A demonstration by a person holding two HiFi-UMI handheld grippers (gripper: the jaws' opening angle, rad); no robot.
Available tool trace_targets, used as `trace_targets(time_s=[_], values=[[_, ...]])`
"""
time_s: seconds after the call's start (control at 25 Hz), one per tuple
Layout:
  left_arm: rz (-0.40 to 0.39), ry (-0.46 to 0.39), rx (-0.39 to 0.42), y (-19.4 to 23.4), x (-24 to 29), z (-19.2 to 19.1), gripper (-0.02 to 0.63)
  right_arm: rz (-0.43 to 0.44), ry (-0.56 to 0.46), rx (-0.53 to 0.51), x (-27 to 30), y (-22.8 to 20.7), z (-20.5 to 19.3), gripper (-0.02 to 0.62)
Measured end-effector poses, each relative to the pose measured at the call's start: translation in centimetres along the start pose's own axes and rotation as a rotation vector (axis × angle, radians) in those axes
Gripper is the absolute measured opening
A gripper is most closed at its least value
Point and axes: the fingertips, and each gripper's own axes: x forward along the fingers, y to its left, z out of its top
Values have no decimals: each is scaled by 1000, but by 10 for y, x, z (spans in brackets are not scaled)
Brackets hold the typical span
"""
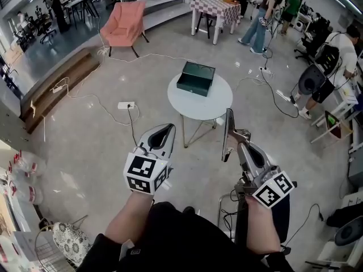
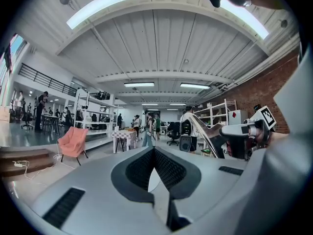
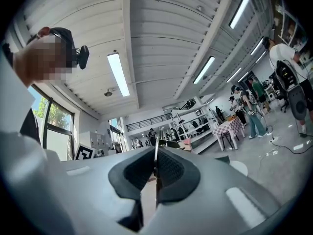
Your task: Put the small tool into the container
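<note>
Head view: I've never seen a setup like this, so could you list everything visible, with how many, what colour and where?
round table: one, white, centre of the floor
container: one, dark green box, on the round table
armchair: one, pink, upper left
checkered table: one, red and white, top centre
power strip: one, white, on the floor left of the round table
wooden steps: one set, brown, left edge
people: several, standing at the top right
small tool: one, silvery, thin, upright in the right gripper
left gripper: one, grey, lower left, jaws together, empty
right gripper: one, grey, lower right, shut on the small tool
</note>
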Motion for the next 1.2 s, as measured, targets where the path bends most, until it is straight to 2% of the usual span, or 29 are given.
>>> trace_targets(time_s=[0.32, 0.64, 1.0, 1.2], values=[[3, 10, -6, 1, 40, 3, 6, -19, 11, 15, 8, -40, 11, 18], [-19, 11, -5, 34, 98, 7, 6, -40, 40, 32, 51, -80, 3, 18], [-65, 6, -14, 116, 197, 21, 6, -92, 53, 19, 157, -142, 10, 18], [-109, 7, 24, 158, 250, 38, 6, -118, 56, 15, 223, -174, 16, 18]])
